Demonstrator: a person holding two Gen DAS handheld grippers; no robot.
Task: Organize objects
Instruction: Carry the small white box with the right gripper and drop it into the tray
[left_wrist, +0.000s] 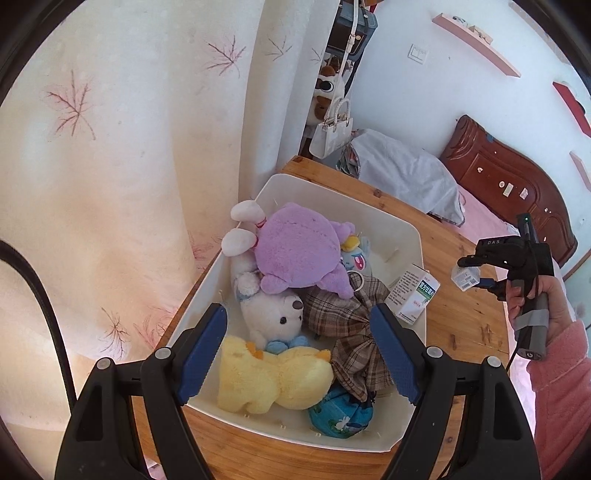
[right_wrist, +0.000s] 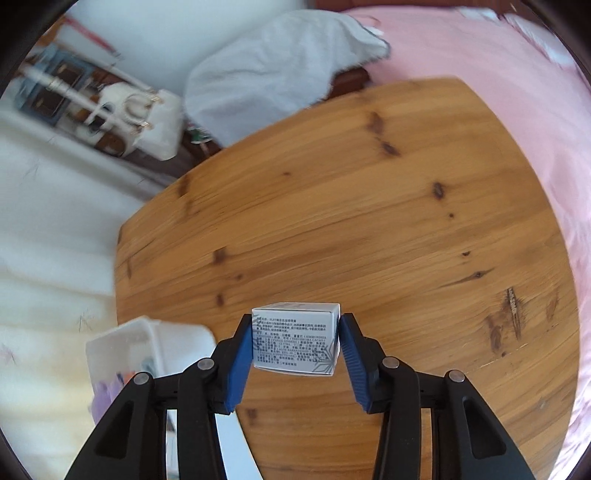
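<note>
A wooden table (left_wrist: 458, 306) stands beside a pale curtain with pink leaf prints (left_wrist: 110, 147). A white plastic bin (left_wrist: 332, 201) sits on the table and is crowded with soft toys: a purple plush (left_wrist: 295, 251) on top at the far side, a white bear (left_wrist: 273, 314) below it, a yellow duck plush (left_wrist: 269, 376) at the near side, a brown plaid fabric piece (left_wrist: 347, 314) to the right and a blue round toy (left_wrist: 340, 413) in the near right corner. A green and white carton (left_wrist: 412, 293) stands upright just outside the bin's right wall, touching or nearly touching it. Behind the table are a bed with a pink sheet (right_wrist: 480, 74), a grey-white pillow (left_wrist: 402, 170), a dark wooden headboard (left_wrist: 509, 177) and a white handbag (left_wrist: 332, 129) hanging on a rack.

The left gripper (left_wrist: 299, 350) hovers above the near half of the bin, its blue-padded jaws spread wide with nothing between them.

The right gripper (right_wrist: 295, 343), held in a hand (left_wrist: 532, 302) with a pink sleeve, is raised over bare tabletop to the right of the bin. Its jaws are clenched on a small white box (right_wrist: 295, 339), one pad pressing each short side. The box sits at the fingertips and pokes slightly past them. Its long axis runs crosswise from jaw to jaw, and a face of printed text is turned toward the wrist camera.
</note>
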